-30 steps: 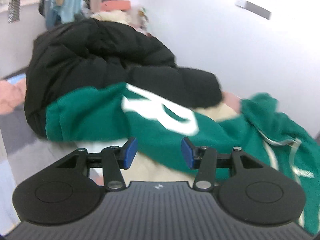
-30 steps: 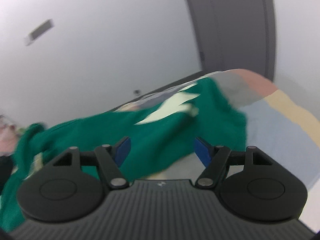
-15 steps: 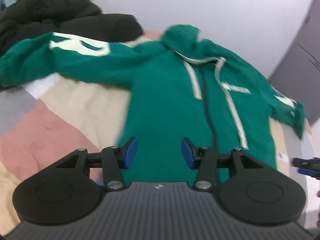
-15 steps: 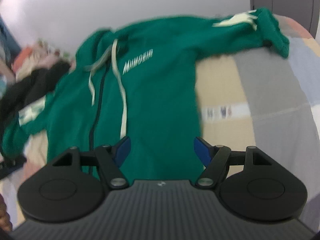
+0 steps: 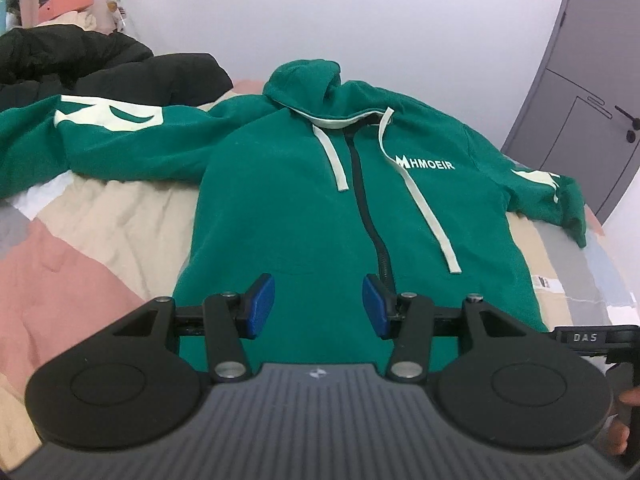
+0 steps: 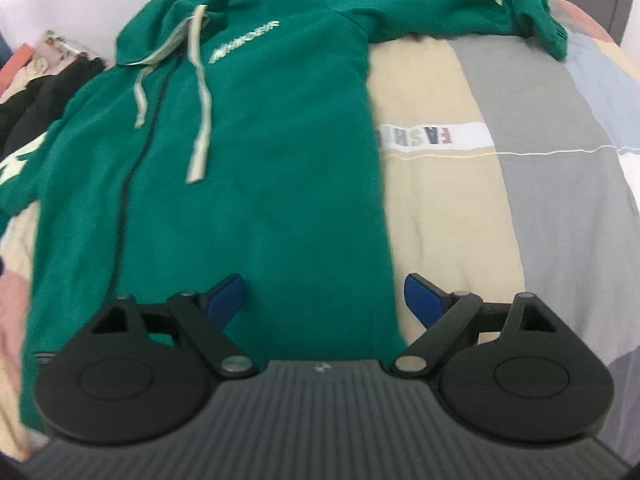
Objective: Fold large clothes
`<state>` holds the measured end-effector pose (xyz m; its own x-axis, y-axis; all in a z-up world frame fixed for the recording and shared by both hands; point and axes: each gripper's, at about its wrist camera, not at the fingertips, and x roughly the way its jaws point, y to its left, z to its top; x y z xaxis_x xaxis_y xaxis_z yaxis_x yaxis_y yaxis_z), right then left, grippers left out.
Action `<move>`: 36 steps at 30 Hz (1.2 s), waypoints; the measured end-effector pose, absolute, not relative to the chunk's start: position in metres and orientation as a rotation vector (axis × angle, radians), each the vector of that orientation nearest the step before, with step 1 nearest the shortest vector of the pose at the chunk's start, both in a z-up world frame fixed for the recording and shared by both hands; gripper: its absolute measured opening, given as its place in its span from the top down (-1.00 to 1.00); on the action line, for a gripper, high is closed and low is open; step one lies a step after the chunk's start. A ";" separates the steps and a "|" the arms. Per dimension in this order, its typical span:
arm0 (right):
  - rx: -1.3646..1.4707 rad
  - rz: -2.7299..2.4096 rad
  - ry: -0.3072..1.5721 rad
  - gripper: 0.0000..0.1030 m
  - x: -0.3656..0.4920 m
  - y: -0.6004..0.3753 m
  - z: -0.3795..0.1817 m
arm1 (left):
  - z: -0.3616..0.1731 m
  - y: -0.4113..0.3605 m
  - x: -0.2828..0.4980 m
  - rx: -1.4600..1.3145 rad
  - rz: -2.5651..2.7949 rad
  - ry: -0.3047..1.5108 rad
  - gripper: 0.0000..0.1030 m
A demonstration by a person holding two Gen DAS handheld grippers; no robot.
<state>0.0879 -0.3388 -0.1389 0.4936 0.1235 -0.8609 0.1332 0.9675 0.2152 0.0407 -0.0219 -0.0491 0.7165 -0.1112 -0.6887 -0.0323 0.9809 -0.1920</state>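
A green zip-up hoodie (image 5: pixel 288 200) with white drawstrings and white chest lettering lies front up and spread flat on a bed, hood toward the wall, both sleeves stretched out sideways. It also shows in the right wrist view (image 6: pixel 260 152). My left gripper (image 5: pixel 318 310) is open and empty above the hoodie's lower middle, near the zip. My right gripper (image 6: pixel 324 296) is open wide and empty above the hoodie's lower right side edge.
The bed has a patchwork cover (image 5: pixel 100 216) in beige, pink and grey. A black puffy jacket (image 5: pixel 100 68) lies piled at the far left, under the hoodie's left sleeve. A white wall stands behind and a grey door (image 5: pixel 580 92) at the right.
Both grippers swung from the hoodie's sleeves toward its lower body, and the views steadied. Both stayed open and empty. The hoodie has not moved.
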 end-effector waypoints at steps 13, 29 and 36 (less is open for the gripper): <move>0.400 0.130 1.139 -0.14 0.090 -0.331 -0.157 | -0.078 -0.002 0.051 -0.283 -0.047 0.810 -0.06; 0.240 0.090 1.026 0.69 0.075 -0.358 -0.078 | -0.078 0.001 0.045 -0.342 -0.075 0.835 -0.06; 0.324 -0.024 1.113 0.49 0.086 -0.380 -0.102 | -0.102 0.003 0.053 -0.361 -0.078 0.934 -0.06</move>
<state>0.0865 -0.3800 -0.1024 0.4467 0.1421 -0.8833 0.1795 0.9530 0.2441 0.0529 0.0029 -0.1017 0.5963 -0.2202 -0.7720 -0.0895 0.9374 -0.3365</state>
